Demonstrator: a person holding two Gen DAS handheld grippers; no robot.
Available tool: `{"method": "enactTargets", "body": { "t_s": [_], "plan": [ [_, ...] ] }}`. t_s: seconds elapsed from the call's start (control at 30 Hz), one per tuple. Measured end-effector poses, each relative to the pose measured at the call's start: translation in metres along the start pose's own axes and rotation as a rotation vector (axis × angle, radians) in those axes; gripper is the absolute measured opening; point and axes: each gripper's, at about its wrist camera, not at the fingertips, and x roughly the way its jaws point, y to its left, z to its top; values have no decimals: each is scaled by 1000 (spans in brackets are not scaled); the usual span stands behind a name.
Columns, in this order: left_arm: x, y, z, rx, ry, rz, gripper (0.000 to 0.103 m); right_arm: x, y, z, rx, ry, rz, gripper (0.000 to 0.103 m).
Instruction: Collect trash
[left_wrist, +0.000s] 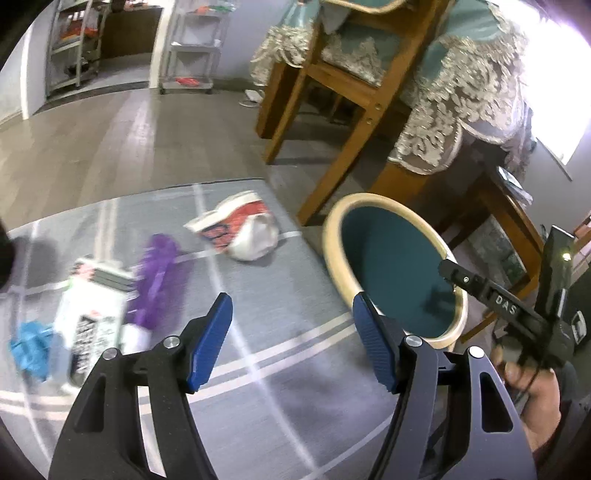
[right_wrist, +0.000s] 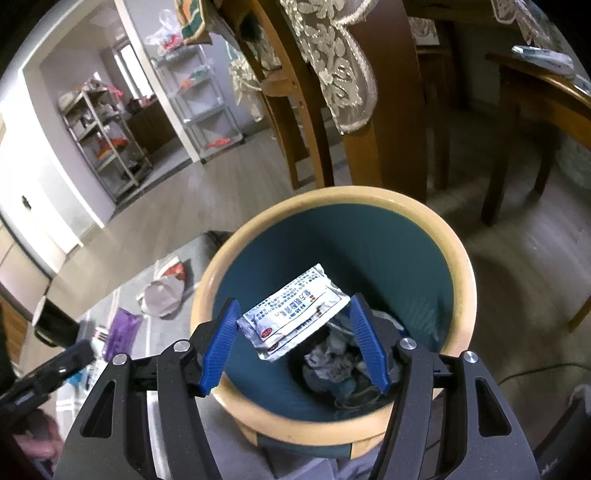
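The left gripper (left_wrist: 291, 332) hangs over a grey rug (left_wrist: 280, 369) with pale stripes, its blue pads well apart and nothing between them. Ahead of it on the rug lies the loose trash: a crumpled white and red bag (left_wrist: 240, 232), a purple wrapper (left_wrist: 157, 280), a white carton (left_wrist: 92, 314) with dark print, and a blue scrap (left_wrist: 31, 345) at the far left. These pieces are blurred, so what exactly they are is hard to say. Just to the right of the gripper stands the bin (left_wrist: 334, 258), teal inside with a cream rim, at the edge of the rug. At the right edge of this view a hand (left_wrist: 532, 384) holds the other tool.

The right gripper (right_wrist: 293, 343) points down into the bin (right_wrist: 332, 195). Its jaws stand apart. A white and silver sachet (right_wrist: 291, 317) with blue print sits between the pads, tilted, over the mouth of the bin; whether the pads are touching it I cannot tell, though a gap shows on each side. Crumpled paper (right_wrist: 332, 365) lies at the bottom of the bin. Behind the bin are wooden chair legs (right_wrist: 395, 129) and a lace cloth (right_wrist: 340, 74). To the left, the white and red bag and the purple wrapper show on the rug.
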Motion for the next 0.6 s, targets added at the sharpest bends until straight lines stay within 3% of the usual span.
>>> {"method": "enactTargets", "body": {
  "t_s": [0.17,0.6],
  "plan": [
    [-27,31,-7,-27,-26,46,67,6,2,-3,-20,20,-22,75],
    [-80,111,-22,-121,-71,196,68,-2,29,-11,-96,12,30,76]
  ]
}}
